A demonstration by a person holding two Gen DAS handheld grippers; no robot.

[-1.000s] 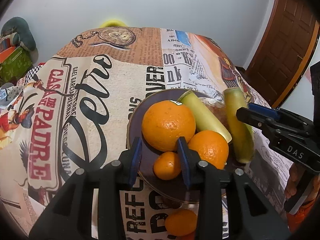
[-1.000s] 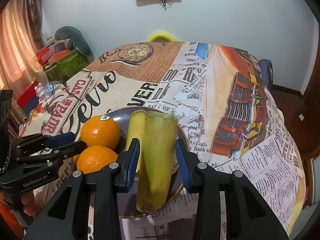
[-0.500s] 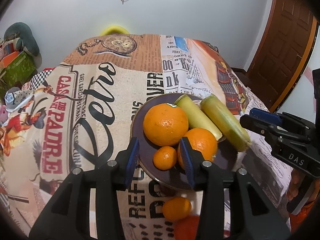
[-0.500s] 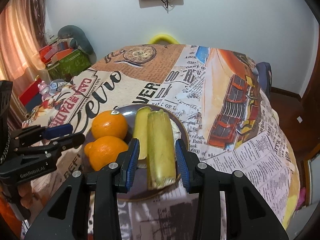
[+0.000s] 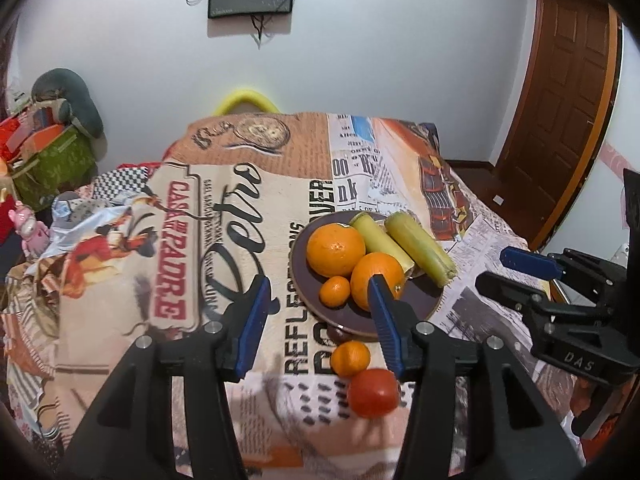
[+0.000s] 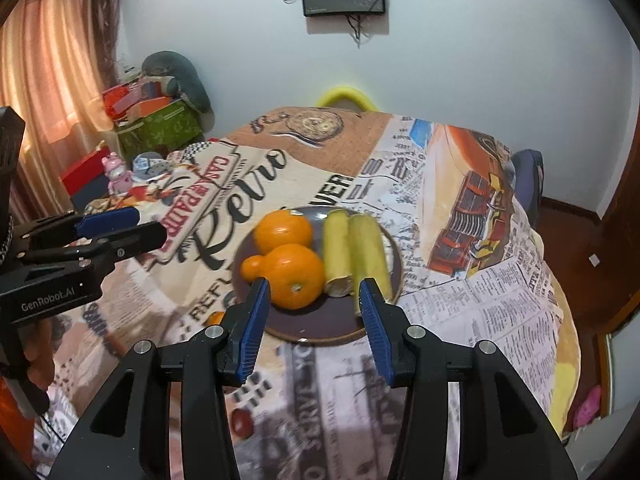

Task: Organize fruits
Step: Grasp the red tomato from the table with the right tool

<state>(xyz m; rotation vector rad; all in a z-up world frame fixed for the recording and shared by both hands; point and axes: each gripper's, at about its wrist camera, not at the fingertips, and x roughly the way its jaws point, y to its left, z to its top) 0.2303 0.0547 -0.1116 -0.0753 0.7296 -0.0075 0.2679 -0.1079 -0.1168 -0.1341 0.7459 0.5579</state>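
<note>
Left wrist view: the plate (image 5: 430, 306) holds two oranges (image 5: 335, 249), a mandarin (image 5: 334, 291) and two bananas (image 5: 420, 246). Just beside its near rim, another mandarin (image 5: 350, 357) and a tomato (image 5: 373, 392) remain. Left gripper (image 5: 318, 320) and right gripper (image 6: 313, 320) are opening, empty.

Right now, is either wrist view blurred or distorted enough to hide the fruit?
Left wrist: strong fisheye bending at the edges, near tablecloth smeared, yet the plate fruit and tomato stay readable. Right wrist: same bending, near cloth blurred, oranges sharp; the red fruit by the claw is too blurred to name.
</note>
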